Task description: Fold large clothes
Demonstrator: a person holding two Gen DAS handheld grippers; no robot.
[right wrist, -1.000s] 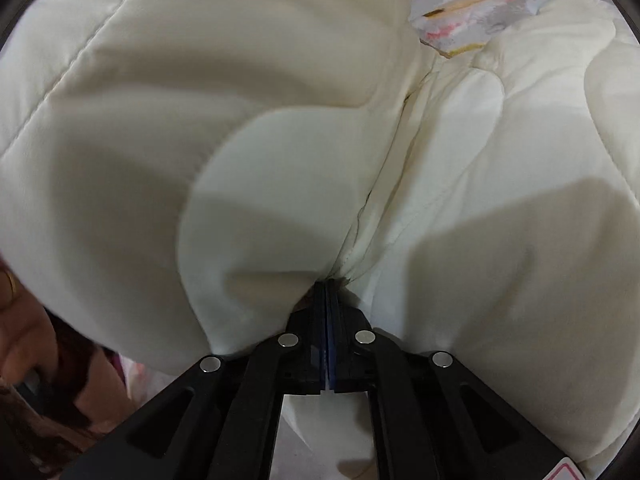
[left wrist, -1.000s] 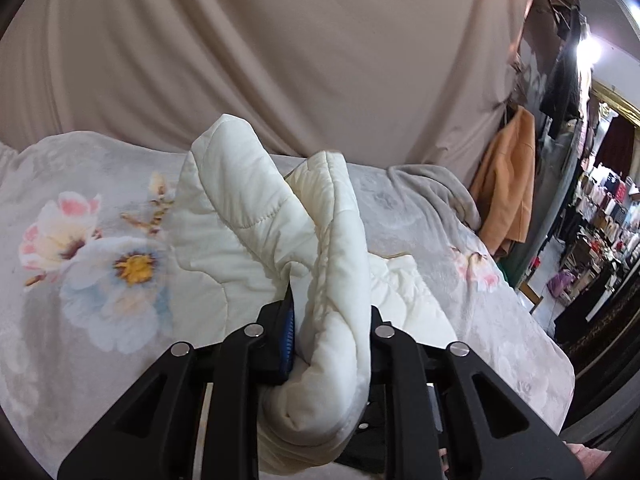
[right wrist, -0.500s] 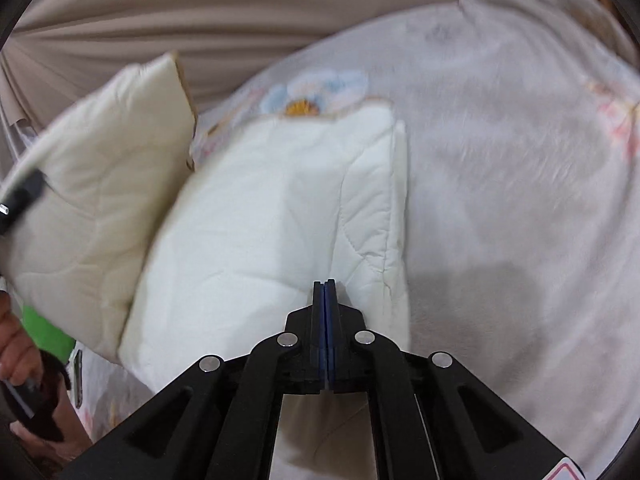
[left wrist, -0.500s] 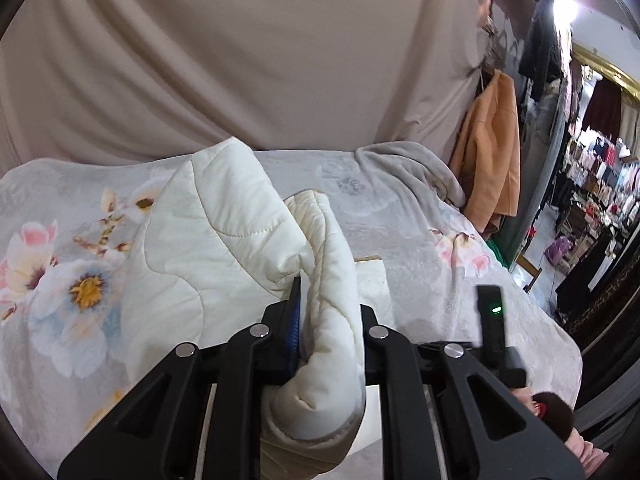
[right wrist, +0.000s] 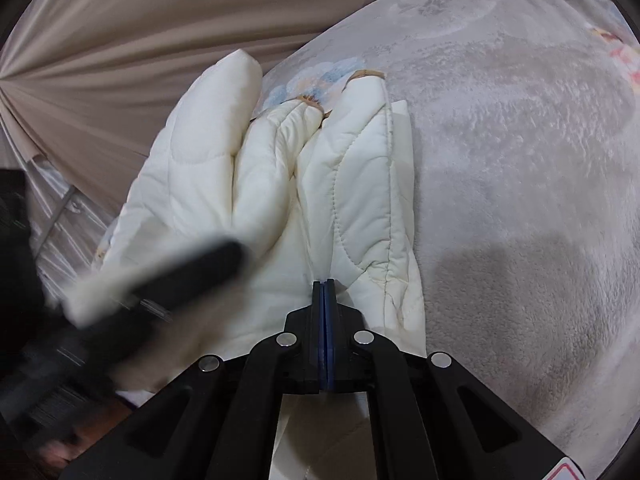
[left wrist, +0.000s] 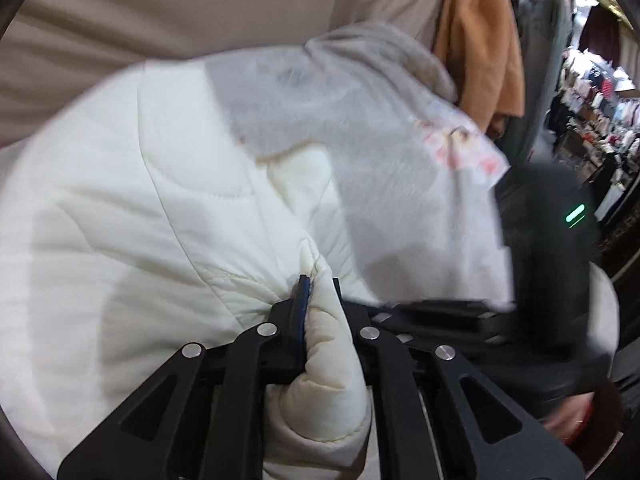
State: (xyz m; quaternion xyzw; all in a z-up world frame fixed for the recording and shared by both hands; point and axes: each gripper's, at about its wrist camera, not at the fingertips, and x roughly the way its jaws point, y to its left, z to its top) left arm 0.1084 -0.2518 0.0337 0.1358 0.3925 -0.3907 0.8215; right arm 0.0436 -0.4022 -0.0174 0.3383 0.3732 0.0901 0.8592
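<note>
A cream quilted padded garment (left wrist: 132,216) lies bunched on a pale floral fleece blanket (left wrist: 384,168). My left gripper (left wrist: 320,300) is shut on a thick rolled edge of the garment, which bulges between the jaws. In the right wrist view the garment (right wrist: 320,184) is folded in thick layers ahead of me. My right gripper (right wrist: 325,284) is shut with its pads pressed together, its tips at the garment's near edge; no cloth shows between them. The left gripper shows there as a dark blur (right wrist: 168,280) over the garment's left side.
A beige curtain (right wrist: 120,64) hangs behind the bed. An orange coat (left wrist: 476,40) and other clothes hang at the right, with shop shelves (left wrist: 600,92) beyond. The right gripper's body (left wrist: 548,248) is close at the right. Bare blanket (right wrist: 520,200) lies right of the garment.
My left gripper has dropped the held edge down over the garment toward the blanket. My right gripper has moved in closer to the garment's near edge, still closed.
</note>
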